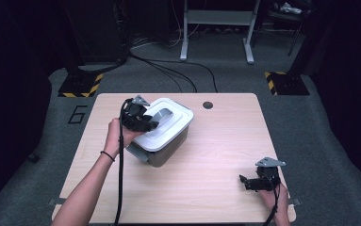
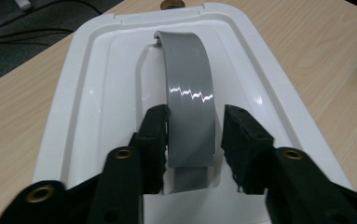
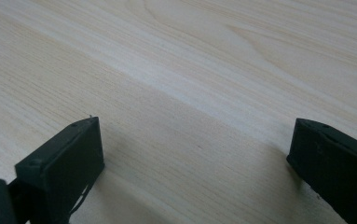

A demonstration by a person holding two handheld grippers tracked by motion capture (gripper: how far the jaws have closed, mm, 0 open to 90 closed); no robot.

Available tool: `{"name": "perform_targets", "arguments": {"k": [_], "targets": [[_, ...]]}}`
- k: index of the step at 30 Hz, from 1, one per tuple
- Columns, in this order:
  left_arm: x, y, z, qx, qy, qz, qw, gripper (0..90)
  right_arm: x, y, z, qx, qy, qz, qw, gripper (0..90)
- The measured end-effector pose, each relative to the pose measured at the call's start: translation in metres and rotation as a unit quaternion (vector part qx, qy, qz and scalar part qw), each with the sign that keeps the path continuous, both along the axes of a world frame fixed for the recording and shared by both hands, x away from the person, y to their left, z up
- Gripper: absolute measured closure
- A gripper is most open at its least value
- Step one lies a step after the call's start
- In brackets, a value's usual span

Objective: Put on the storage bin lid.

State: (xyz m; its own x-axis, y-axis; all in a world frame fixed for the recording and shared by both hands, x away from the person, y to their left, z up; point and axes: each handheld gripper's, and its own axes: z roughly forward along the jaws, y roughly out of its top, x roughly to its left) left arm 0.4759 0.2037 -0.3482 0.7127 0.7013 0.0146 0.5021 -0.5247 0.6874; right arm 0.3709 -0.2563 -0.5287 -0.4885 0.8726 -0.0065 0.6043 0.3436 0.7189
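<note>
Item 1. Left gripper [image 1: 146,123]: held in the person's left hand [image 1: 121,134], with the forearm entering from the lower left of the high view and a dark band seen on the wrist. The gripper was lowered over the lid, its black cable trailing back toward the table's near edge. In the left gripper view [image 2: 195,140] the jaws were seen parted on either side of the grey handle [image 2: 190,107]; the left pad [image 2: 155,140] was close against the handle's edge, while a gap was visible at the other pad. No pressing hold was shown; the jaws were recorded as open.

Item 2. Right gripper [image 1: 246,181]: held in the right hand [image 1: 274,195] near the table's front right corner, low over the wood and pointed leftward. In the right gripper view its jaws were spread wide over bare tabletop with nothing between them.

Item 3. Grey bin [image 1: 166,153]: placed left of centre on the light wooden table [image 1: 216,141], turned at an angle to the edges, closed by a white lid [image 1: 168,127]. The arched grey handle was set in the lid's recessed centre. The contents could not be told, the lid being on.

Item 4. Small dark round fitting [image 1: 208,105]: set in the table near its far edge.
</note>
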Motion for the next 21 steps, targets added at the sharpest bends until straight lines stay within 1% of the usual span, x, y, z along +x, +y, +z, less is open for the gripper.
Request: {"name": "perform_targets", "arguments": {"k": [1,3,4,5,6,7,8,9,11,12,13,14,15,17,18,19,20,21], "targets": [[-0.001,0.001,0.001,0.0,0.001,0.004,1.0,46.0,0.0,0.0,0.0,0.001,0.0,0.0,1.0,2.1],[-0.003,0.003,0.002,-0.003,0.001,0.007,1.0,36.1,0.0,0.0,0.0,0.001,0.0,0.0,1.0,2.1],[-0.005,0.005,0.004,-0.006,-0.002,0.014,0.9999,36.1,0.0,0.0,0.0,0.0,0.0,0.0,1.0,2.1],[-0.008,0.008,0.005,-0.011,-0.005,0.019,0.9997,27.7,0.0,0.0,0.0,0.0,0.001,0.0,1.0,2.1],[-0.01,0.011,0.007,-0.012,-0.008,0.022,0.9996,25.7,0.0,0.0,0.0,0.0,0.001,-0.001,1.0,2.2],[-0.015,0.017,0.01,-0.023,-0.011,0.032,0.9992,22.3,0.0,0.0,0.0,0.0,0.001,-0.001,1.0,2.1],[-0.015,0.017,0.01,-0.023,-0.011,0.032,0.9992,19.5,0.0,0.0,0.0,0.0,0.001,-0.001,1.0,2.1],[-0.02,0.024,0.014,-0.029,-0.017,0.034,0.9988,18.5,0.0,0.0,0.0,0.0,0.001,-0.001,1.0,2.1],[-0.025,0.03,0.016,-0.035,-0.021,0.041,0.9983,15.2,0.0,0.0,0.0,0.0,0.001,0.0,1.0,2.1],[-0.025,0.03,0.016,-0.035,-0.021,0.041,0.9983,15.3,0.0,0.0,0.0,0.0,0.001,-0.001,1.0,2.1],[-0.032,0.039,0.017,-0.032,-0.028,0.041,0.9982,15.0,0.0,0.0,0.0,0.0,0.001,-0.001,1.0,2.1],[-0.034,0.041,0.017,-0.036,-0.032,0.044,0.9979,14.6,0.0,0.0,0.0,0.0,0.001,-0.001,1.0,2.1],[-0.034,0.041,0.017,-0.036,-0.032,0.044,0.9979,14.6,0.0,0.0,0.0,0.0,0.001,-0.001,1.0,2.1],[-0.044,0.051,0.014,-0.039,-0.037,0.049,0.9973,13.8,0.0,0.0,0.0,0.0,0.001,-0.001,1.0,2.1],[-0.044,0.051,0.014,-0.039,-0.037,0.049,0.9973,13.7,0.0,0.0,0.0,0.0,0.001,-0.001,1.0,2.1],[-0.052,0.059,0.01,-0.041,-0.042,0.059,0.9965,13.5,0.0,0.0,0.0,0.0,0.001,0.0,1.0,2.1],[-0.052,0.059,0.01,-0.041,-0.042,0.059,0.9965,13.2,0.0,0.0,0.0,0.0,0.001,0.0,1.0,2.1],[-0.057,0.067,0.006,-0.044,-0.043,0.065,0.996,13.0,0.0,0.0,0.0,0.0,0.001,0.0,1.0,2.1]]}}
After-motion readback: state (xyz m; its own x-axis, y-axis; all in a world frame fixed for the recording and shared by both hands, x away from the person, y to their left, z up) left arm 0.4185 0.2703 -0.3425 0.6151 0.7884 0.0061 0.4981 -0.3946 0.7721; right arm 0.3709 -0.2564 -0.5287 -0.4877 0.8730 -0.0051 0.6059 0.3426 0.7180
